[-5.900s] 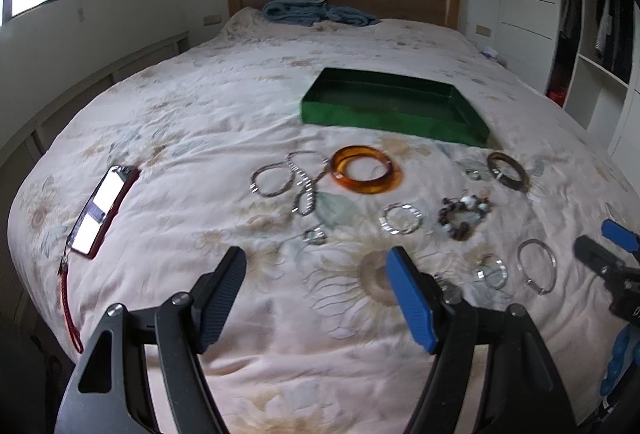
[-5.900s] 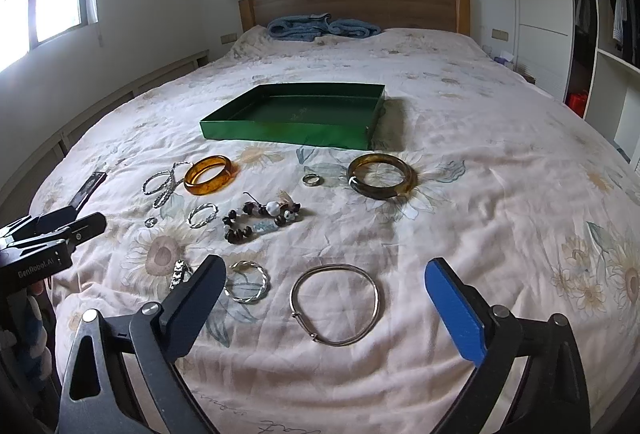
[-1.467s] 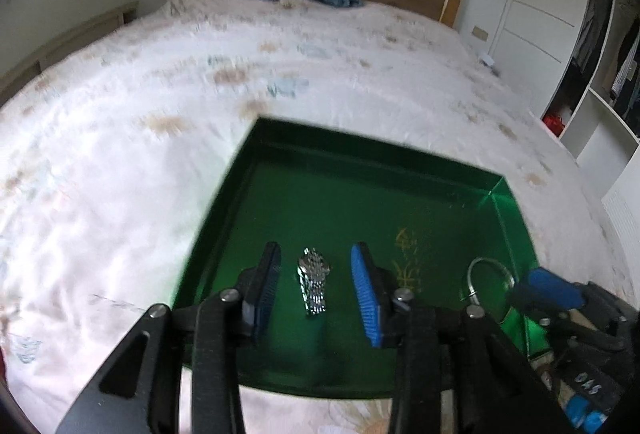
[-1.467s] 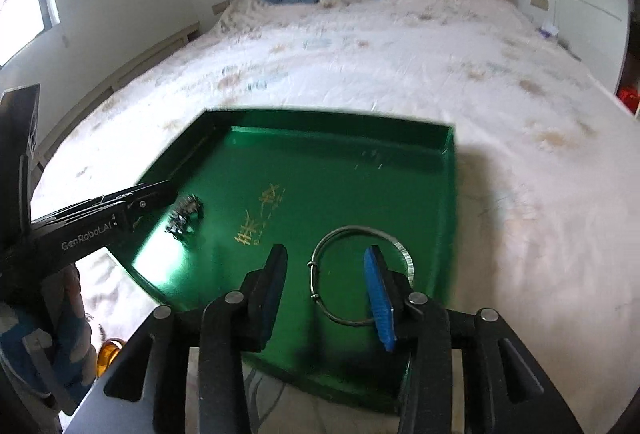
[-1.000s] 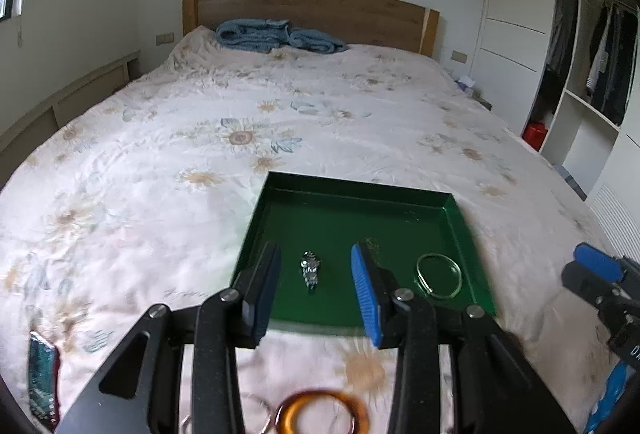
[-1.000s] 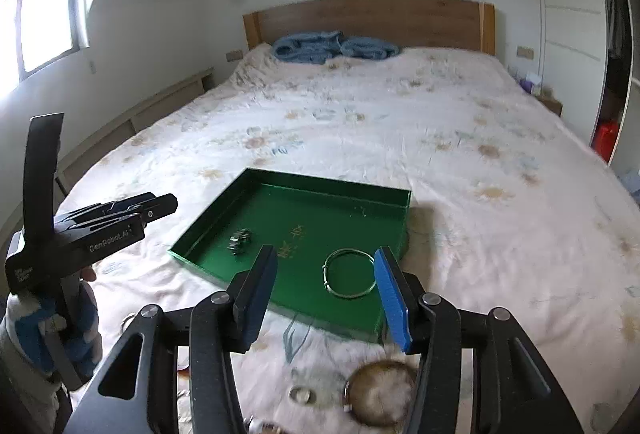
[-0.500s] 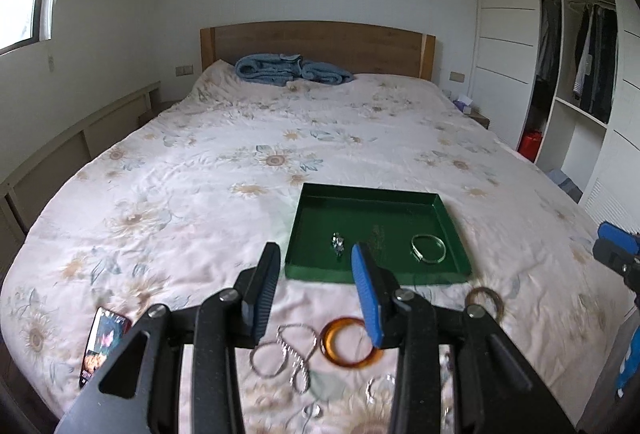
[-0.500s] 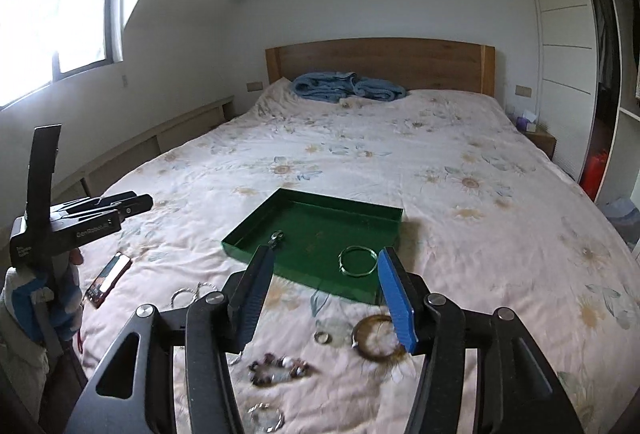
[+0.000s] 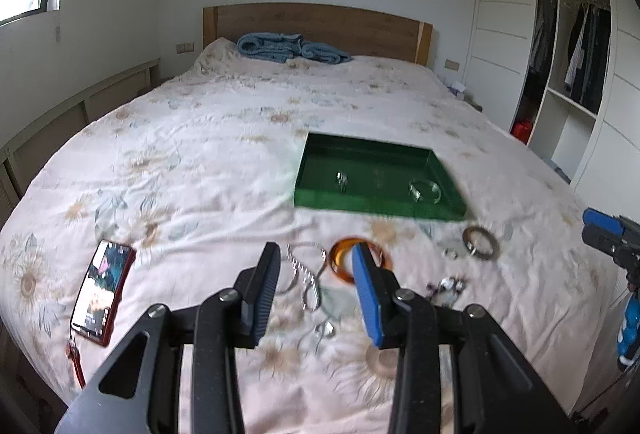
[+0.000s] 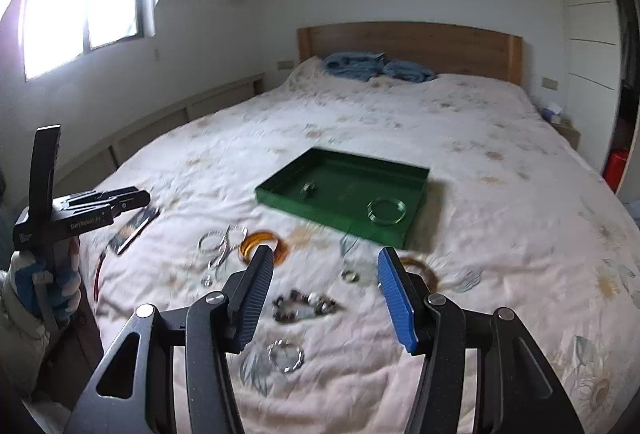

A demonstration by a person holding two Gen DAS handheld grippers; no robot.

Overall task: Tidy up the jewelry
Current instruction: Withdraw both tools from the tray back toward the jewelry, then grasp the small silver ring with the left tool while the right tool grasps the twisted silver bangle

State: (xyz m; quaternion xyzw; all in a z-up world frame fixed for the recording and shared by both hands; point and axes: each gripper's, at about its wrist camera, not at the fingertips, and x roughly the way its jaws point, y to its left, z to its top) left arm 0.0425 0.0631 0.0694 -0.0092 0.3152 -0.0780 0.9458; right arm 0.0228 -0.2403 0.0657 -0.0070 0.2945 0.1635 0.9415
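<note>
A shallow green tray [image 9: 380, 204] is seen lying on the floral bed [image 9: 200, 154], with a silver bangle [image 9: 425, 190] and a small watch [image 9: 341, 180] inside. An amber bangle [image 9: 344, 260], silver chains [image 9: 306, 274], a beaded bracelet [image 10: 304, 304] and a phone [image 9: 102, 292] are scattered nearby. The jaws of the left gripper [image 9: 314, 288] and right gripper [image 10: 324, 296] are held spread, nothing pinched.

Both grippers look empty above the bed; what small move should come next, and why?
Probably lower the open right gripper onto the beaded bracelet lying just below it. The green tray holds only two pieces, and this bracelet sits loose on the bedspread nearest those fingers.
</note>
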